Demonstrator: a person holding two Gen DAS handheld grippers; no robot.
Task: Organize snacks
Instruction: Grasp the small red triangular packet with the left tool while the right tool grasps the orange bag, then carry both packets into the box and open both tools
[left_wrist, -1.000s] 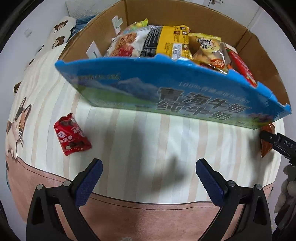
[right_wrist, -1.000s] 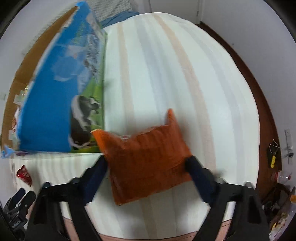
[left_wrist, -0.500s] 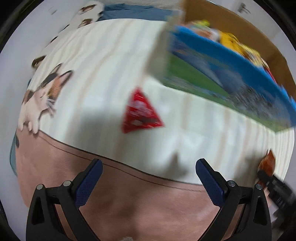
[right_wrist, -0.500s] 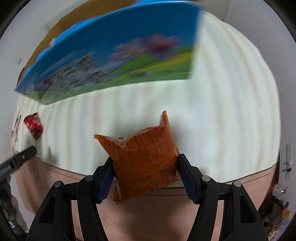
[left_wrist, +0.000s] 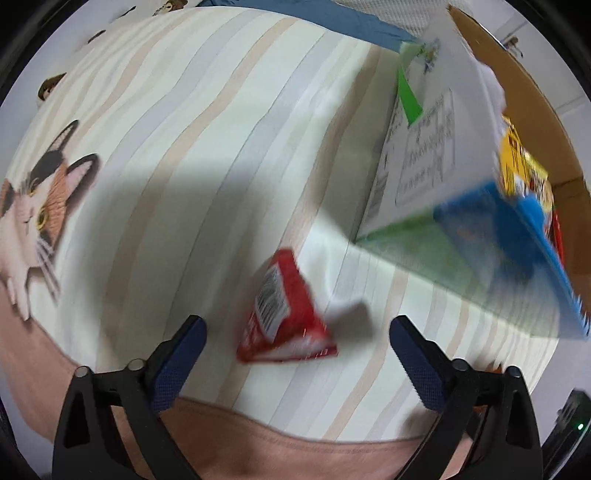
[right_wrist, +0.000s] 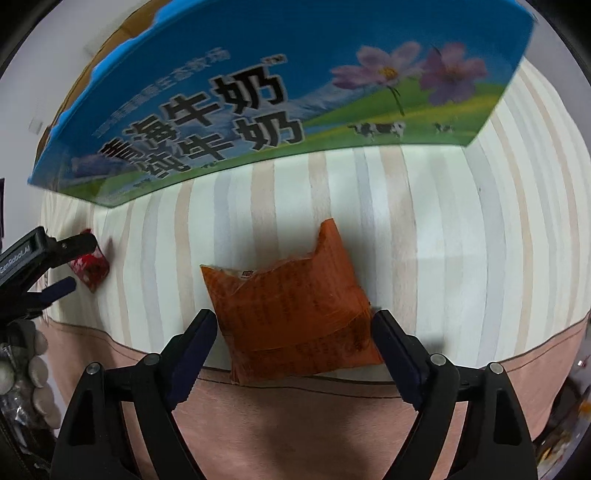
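Striped bed sheet (right_wrist: 424, 206) underneath, pale with soft lines, pink along the near edge. Orange snack bag (right_wrist: 295, 317) flat on the sheet, right between the two blue pads of the right tongs (right_wrist: 293, 347). Pads just beside the bag on both sides, not squeezing it; jaws just been opening, bag let go. Small red snack bag (left_wrist: 284, 317) lying on the sheet between the wide-spread pads of the left tongs (left_wrist: 295, 350), a bit ahead of them and blurry. Left jaws just been closing a little, far from touching the red bag, nothing gripped. From the right tongs' view, red bag far off to the left, at the tips of the left tongs. Big blue milk box (right_wrist: 280, 92) ahead of both tongs, well past the orange bag, with flowers, cows and dark writing on its side. More snack bags (left_wrist: 521, 173) inside the box, yellow ones on top. Cat picture (left_wrist: 40, 206) printed on the sheet, far to the left of the left tongs. Part of a gloved hand (right_wrist: 26, 365) at the left edge of the right tongs' view.
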